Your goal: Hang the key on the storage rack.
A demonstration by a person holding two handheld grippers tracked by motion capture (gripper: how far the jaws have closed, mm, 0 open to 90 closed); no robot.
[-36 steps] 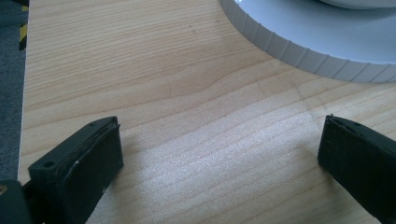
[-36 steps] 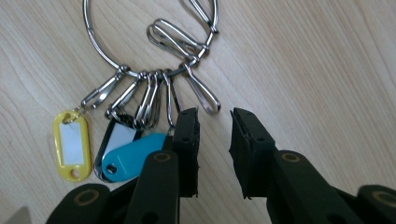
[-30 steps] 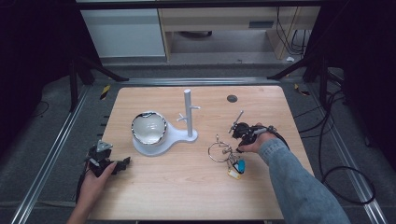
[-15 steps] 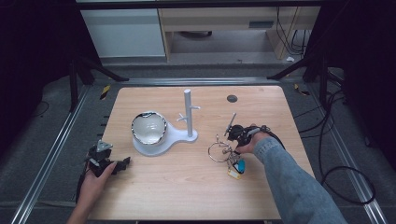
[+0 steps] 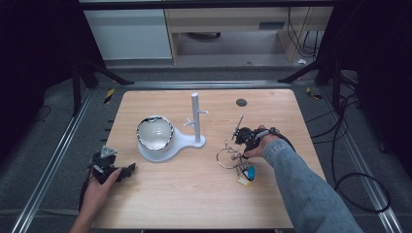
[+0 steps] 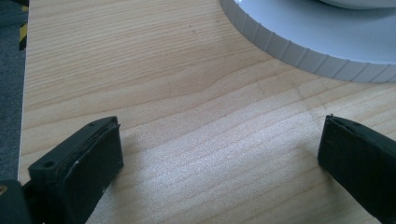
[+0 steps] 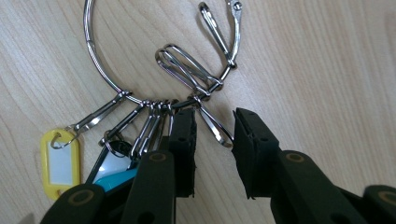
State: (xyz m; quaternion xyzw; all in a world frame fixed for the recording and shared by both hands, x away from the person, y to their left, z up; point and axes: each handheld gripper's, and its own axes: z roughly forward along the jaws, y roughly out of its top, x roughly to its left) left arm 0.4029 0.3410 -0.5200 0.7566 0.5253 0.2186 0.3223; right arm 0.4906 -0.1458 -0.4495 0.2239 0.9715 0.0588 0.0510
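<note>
A bunch of keys on a large metal ring (image 5: 226, 158) lies on the right half of the wooden table (image 5: 194, 199), with a yellow tag (image 5: 241, 180) and a blue tag (image 5: 250, 171). My right gripper (image 5: 241, 146) is at the ring's right side. In the right gripper view its jaws (image 7: 215, 122) stand a little apart on either side of a wire clip (image 7: 214, 126) that hangs from the ring (image 7: 93, 60); the yellow tag (image 7: 58, 163) lies to the left. My left gripper (image 5: 127, 171) rests open on the table near its left front, nothing between its jaws (image 6: 219, 140).
A white stand (image 5: 195, 116) with an upright post and short pegs has a round base (image 6: 303, 51), which holds a white bowl (image 5: 154, 132). A small black disc (image 5: 241, 102) lies near the far right. Metal rails and cables run beside the table.
My right hand has shifted slightly left, closer onto the key ring. The left gripper and the stand have stayed put.
</note>
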